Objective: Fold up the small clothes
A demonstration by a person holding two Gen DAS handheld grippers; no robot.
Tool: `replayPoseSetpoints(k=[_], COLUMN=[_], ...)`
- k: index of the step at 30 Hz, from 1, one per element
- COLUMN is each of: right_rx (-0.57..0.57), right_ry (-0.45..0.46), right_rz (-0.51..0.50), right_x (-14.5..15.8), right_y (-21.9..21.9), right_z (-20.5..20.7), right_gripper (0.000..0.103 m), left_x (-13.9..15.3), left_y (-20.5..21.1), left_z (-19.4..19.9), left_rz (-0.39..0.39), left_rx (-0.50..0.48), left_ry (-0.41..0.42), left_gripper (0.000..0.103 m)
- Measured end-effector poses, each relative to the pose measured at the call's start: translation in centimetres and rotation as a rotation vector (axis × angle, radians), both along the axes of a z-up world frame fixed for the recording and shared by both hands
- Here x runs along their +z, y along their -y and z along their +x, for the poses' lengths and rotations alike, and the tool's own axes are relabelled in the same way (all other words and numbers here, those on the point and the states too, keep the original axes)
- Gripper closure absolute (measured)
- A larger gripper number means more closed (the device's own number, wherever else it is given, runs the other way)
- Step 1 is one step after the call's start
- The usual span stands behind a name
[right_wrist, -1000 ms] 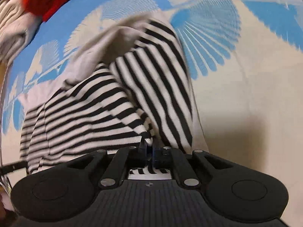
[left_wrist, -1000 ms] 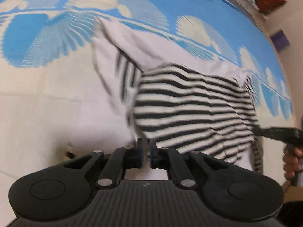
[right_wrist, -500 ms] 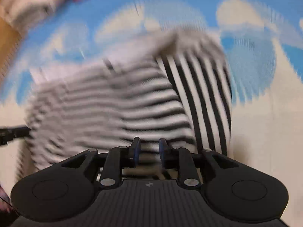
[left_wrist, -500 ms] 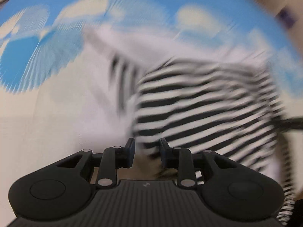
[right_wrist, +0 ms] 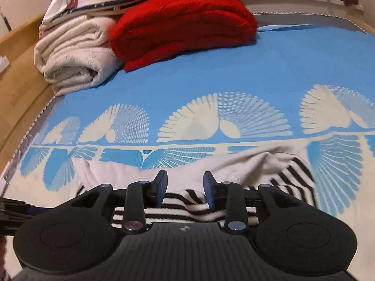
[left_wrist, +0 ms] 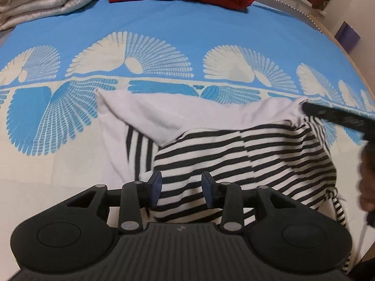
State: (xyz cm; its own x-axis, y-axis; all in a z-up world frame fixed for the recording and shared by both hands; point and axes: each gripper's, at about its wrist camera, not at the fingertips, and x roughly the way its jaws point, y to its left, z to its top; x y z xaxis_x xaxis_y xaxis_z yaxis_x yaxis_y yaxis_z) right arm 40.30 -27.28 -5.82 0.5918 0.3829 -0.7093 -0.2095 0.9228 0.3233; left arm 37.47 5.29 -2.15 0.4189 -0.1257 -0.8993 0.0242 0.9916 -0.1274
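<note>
both grippers opening, nothing gripped: left gripper (left_wrist: 181, 188) & right gripper (right_wrist: 185, 188) above striped shirt (left_wrist: 246, 159), lower centre, on bedsheet (left_wrist: 187, 35).

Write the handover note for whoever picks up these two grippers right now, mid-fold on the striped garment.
Left gripper: jaws opening, nothing pinched; the striped garment lies below and between the pads.
Right gripper: jaws opening, also free of cloth, above the garment's near edge.
Garment: on the blue-and-cream bedspread, striped part folded up over its plain white part, one white corner sticking out toward the far left.
Done: one fold laid and let go.
Left: the shape looks uneven, so probably tuck the white corner in, fold again and flatten.
Red blanket and white blanket sit stacked at the far end, clear of the work.
</note>
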Motion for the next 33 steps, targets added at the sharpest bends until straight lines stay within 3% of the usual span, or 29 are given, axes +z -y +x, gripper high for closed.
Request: replayPoseSetpoints(k=[3,6,9,14,18,23,27,33], right_rx=[0.005,-0.012,-0.091,-0.132,-0.146,-0.127,-0.129,-0.147], right_ry=[0.001,-0.155,-0.209,-0.125,-0.064,0.040,0.108,0.145], right_rz=[-0.080,-0.220,-0.146,-0.109,-0.041,0.024,0.027,0.023], right_x=[-1.5,-5.3,-5.9,-1.2,2.8,7.6,10.6,11.9], right_y=[-1.2,-1.5,0.5,1.2,2.3,4.5,6.4,8.4], right_z=[0.9,2.3,2.1,0.1,-3.0,-9.0,-15.0,-23.6], right_gripper=[0.064,0.061,0.061,0.061,0.061,0.059,0.059,0.059], left_x=[0.5,0.8,1.2,2.6,4.2,7.1,9.2,12.9], left_y=[0.3,-0.1,-1.2,-2.6,-3.1,-4.2,-4.2,-1.6], left_z=[-0.1,-0.2,-0.4,-1.3,-3.1,-6.2,-9.2,-14.6], left_rz=[-0.022,-0.024,-0.026,-0.031,-0.017,0.036,0.019,0.014], left_rx=[-0.008,-0.012,0.006,0.038,0.056,0.114,0.127,0.069], left_ry=[0.017,0.024,0.038,0.081,0.162,0.300,0.369,0.413], left_gripper=[0.062,0.062,0.062,0.062,0.062,0.062,0.062,0.063])
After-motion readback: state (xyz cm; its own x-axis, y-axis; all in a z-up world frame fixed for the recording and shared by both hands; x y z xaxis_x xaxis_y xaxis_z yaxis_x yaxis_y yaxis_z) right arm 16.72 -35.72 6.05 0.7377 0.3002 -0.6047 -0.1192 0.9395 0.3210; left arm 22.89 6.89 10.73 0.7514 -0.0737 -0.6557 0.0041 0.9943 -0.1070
